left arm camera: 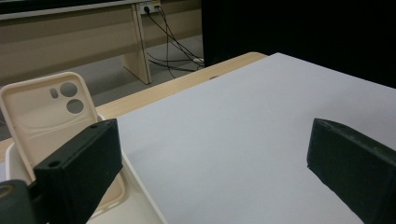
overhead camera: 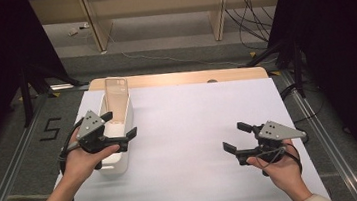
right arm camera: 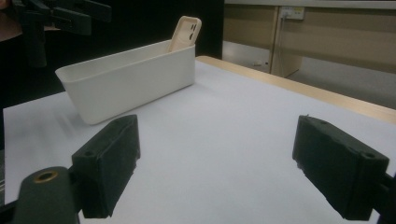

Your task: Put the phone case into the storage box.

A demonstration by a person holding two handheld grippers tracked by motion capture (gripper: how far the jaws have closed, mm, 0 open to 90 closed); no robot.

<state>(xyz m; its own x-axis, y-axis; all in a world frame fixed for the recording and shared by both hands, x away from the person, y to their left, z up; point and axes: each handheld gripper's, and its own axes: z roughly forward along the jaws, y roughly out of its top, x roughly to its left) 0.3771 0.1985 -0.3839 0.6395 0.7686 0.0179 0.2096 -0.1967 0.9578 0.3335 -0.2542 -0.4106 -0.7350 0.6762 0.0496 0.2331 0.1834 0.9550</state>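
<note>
White sheet (overhead camera: 191, 144) over a wooden table (overhead camera: 179, 78); grey floor with cables behind. I hold the left gripper (overhead camera: 119, 129) above the near end of the white bin (overhead camera: 119, 132), jaws spread, empty. My right gripper (overhead camera: 236, 137) hovers low over bare sheet, well apart from it, jaws spread. The right gripper view shows the cream phone case (right arm camera: 184, 32) leaning upright inside the bin's far end.

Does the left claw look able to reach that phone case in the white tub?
Probably yes: the left claw hovers open over the tub, and the phone case stands above its rim, unobstructed.
</note>
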